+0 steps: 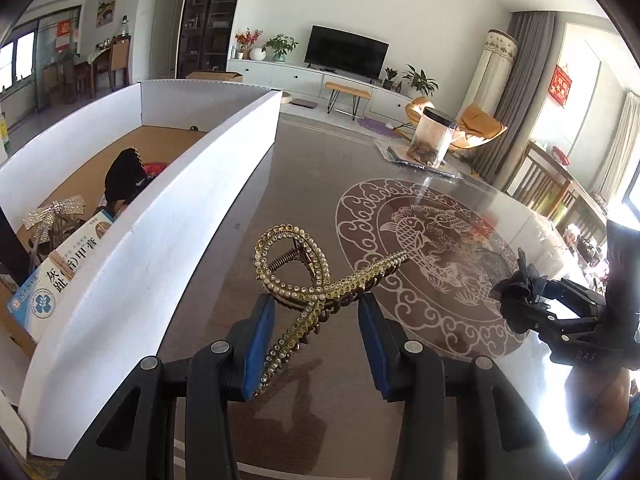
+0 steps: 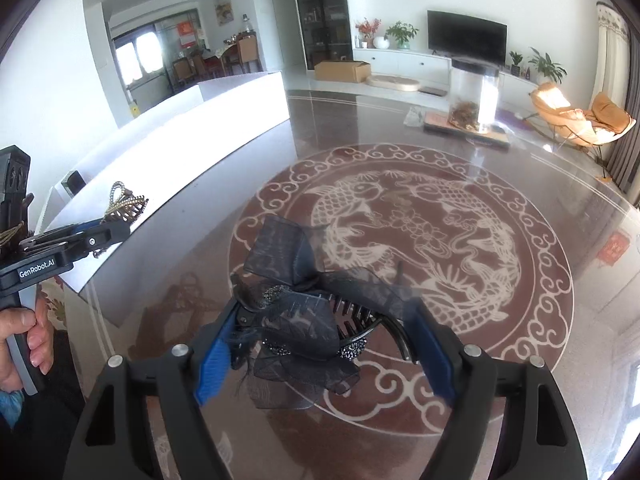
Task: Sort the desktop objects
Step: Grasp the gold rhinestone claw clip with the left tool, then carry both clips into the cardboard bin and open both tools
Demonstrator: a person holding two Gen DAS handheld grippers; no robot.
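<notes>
1. Two hair clips are held, one in each gripper, both above the glass table (image 2: 520,168).
2. Gold clip (image 1: 316,280) sits pinched between the left gripper's (image 1: 316,320) blue pads, its long axis running from near-left to far-right.
3. Black clip (image 2: 312,312) is clamped across the right gripper (image 2: 320,344).
4. White box (image 1: 168,240) lies just left of the gold clip, so the left gripper looks nearer for the drop; items already lie inside.
</notes>
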